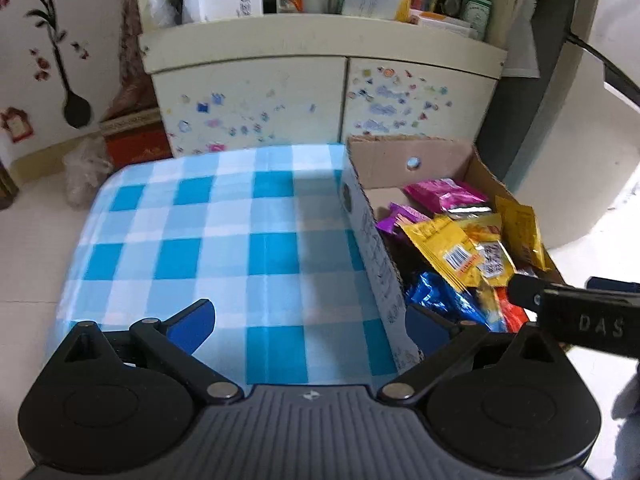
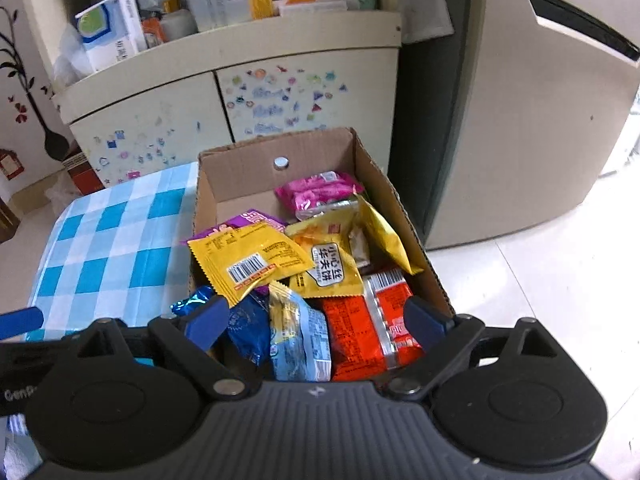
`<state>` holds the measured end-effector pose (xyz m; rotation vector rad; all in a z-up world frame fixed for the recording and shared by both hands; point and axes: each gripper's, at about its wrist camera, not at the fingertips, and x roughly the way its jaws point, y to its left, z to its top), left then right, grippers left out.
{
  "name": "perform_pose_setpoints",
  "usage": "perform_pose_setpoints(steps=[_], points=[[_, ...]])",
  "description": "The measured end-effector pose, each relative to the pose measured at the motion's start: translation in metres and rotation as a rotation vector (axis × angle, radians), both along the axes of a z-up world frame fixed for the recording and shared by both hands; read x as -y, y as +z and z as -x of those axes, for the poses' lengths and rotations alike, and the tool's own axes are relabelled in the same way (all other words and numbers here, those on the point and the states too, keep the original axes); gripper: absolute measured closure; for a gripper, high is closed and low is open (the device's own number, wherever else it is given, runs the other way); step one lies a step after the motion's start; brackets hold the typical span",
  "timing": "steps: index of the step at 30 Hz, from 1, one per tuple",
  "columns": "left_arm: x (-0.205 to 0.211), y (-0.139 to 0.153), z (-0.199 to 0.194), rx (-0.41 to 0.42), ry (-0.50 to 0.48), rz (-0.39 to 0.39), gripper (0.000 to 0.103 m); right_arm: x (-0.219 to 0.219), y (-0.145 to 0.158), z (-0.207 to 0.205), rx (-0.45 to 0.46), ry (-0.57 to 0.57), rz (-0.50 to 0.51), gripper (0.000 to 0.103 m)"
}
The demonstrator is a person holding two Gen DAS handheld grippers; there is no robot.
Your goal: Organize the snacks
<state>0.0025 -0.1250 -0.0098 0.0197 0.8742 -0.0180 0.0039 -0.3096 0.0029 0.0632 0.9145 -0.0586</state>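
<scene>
- The right gripper (image 2: 316,326) has its jaws wide apart, hanging over the near end of the box (image 2: 416,236); nothing is pinched between the blue pads (image 2: 206,326).
- Between and just below those fingers lie a light-blue packet (image 2: 300,340), a dark-blue foil packet (image 2: 248,332) and an orange-red packet (image 2: 360,336), none of them pressed by a pad.
- Farther in, a yellow packet (image 2: 248,262) with a barcode lies on top of the heap, beside a second yellow packet (image 2: 328,272) with a black label.
- A purple packet (image 2: 256,218) peeks out beneath the yellow ones, and a pink packet (image 2: 318,194) lies near the far wall of the box.
- The left gripper (image 1: 310,324) also stands open and empty: its left pad (image 1: 192,326) is over the checked cloth (image 1: 200,240), while its right finger is on the far side of the box's near corner.
- From the left wrist view the box (image 1: 372,240) sits at the right edge of the cloth, filled with the snacks; the right gripper's black body (image 1: 580,316) reaches in over them from the right.
- The cloth beside the box is blue-and-white checked.
- Behind it stands a cream cabinet (image 2: 240,92) with small stickers on its doors and boxes and bottles crowded on top.
- A pale fridge (image 2: 532,120) stands to the right of the cabinet, on a tiled floor (image 2: 540,288).
</scene>
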Motion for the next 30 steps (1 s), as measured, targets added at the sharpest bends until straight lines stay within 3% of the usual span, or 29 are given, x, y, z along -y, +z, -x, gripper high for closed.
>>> perform_pose_setpoints(steps=[9,21,30], points=[[0.004,0.002,0.003,-0.007,0.068,-0.040,0.000,0.009,-0.001,0.000,0.021,0.004,-0.014,0.009],[0.028,0.013,0.003,0.001,0.068,-0.096,0.000,0.027,0.000,0.000,0.051,-0.007,-0.014,0.009],[0.039,0.014,-0.004,-0.008,0.084,-0.122,0.000,0.053,0.002,-0.006,0.063,-0.067,-0.084,0.007]])
